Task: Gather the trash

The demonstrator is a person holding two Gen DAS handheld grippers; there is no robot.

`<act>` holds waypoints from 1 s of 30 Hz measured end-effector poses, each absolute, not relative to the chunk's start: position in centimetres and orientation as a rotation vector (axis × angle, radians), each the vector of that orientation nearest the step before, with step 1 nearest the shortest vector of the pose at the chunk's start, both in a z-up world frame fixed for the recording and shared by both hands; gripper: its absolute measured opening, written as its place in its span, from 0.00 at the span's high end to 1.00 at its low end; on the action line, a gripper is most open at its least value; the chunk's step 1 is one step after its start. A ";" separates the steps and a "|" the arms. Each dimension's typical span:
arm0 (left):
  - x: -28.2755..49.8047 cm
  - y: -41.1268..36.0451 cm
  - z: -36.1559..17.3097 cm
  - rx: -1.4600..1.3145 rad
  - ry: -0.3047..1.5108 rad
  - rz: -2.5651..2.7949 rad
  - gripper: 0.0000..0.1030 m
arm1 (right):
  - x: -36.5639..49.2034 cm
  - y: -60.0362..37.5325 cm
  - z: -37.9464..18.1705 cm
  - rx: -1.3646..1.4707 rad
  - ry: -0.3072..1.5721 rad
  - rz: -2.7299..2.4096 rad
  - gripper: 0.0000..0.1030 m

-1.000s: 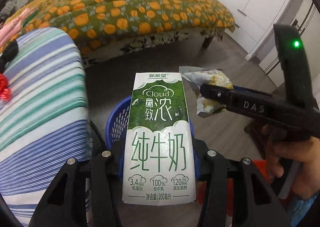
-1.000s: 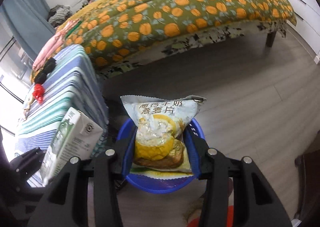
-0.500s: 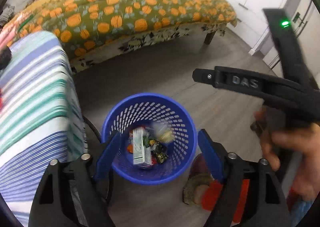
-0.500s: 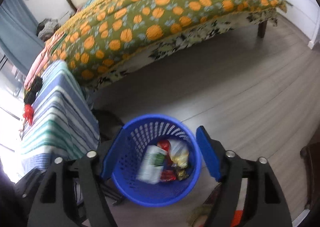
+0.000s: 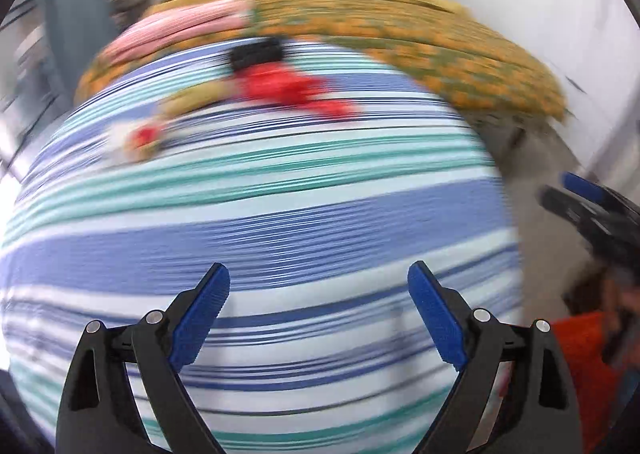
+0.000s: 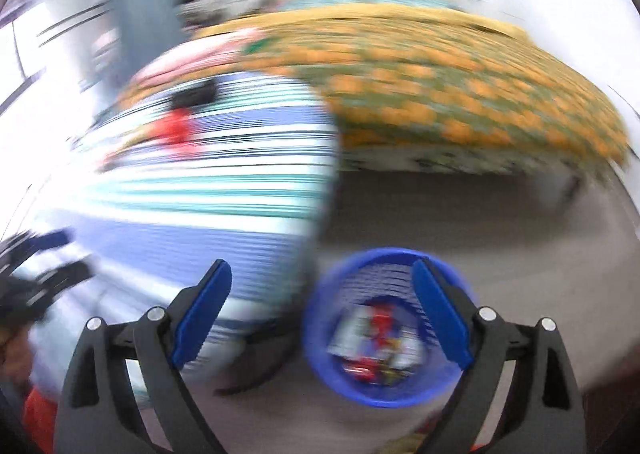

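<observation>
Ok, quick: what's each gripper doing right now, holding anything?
Left gripper: jaws opening, nothing between them, over the striped cloth.
Right gripper: jaws opening, nothing held; blue bin below.

Blurred blue basket of trash

Striped cloth: blue, teal and white, near, left of the floor.
Bed: far, under an orange-patterned green cover.
Curtain: far left.

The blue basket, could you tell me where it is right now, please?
The blue basket sits on the floor low in the right wrist view, right of the striped cloth and before the bed.
</observation>
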State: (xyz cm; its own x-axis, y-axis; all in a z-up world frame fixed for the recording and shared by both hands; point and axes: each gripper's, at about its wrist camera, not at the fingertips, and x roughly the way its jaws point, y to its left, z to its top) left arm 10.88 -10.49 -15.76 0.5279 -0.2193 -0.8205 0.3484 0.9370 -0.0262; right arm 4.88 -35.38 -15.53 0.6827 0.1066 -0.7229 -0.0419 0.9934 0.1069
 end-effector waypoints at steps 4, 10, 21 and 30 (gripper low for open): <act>13.6 -4.4 -16.1 0.147 0.959 -0.201 0.13 | 8.2 -26.2 -16.2 -0.005 0.913 0.250 0.07; 17.2 0.5 -17.1 0.115 0.974 -0.098 0.13 | 14.4 -19.6 -18.5 -0.078 0.964 0.210 0.07; 19.2 1.5 -17.7 0.068 0.968 -0.091 0.04 | 22.6 -17.6 -19.0 -0.048 0.950 0.135 0.04; 19.3 1.4 -17.7 0.066 0.968 -0.091 0.04 | 23.4 -17.7 -19.1 -0.045 0.951 0.137 0.04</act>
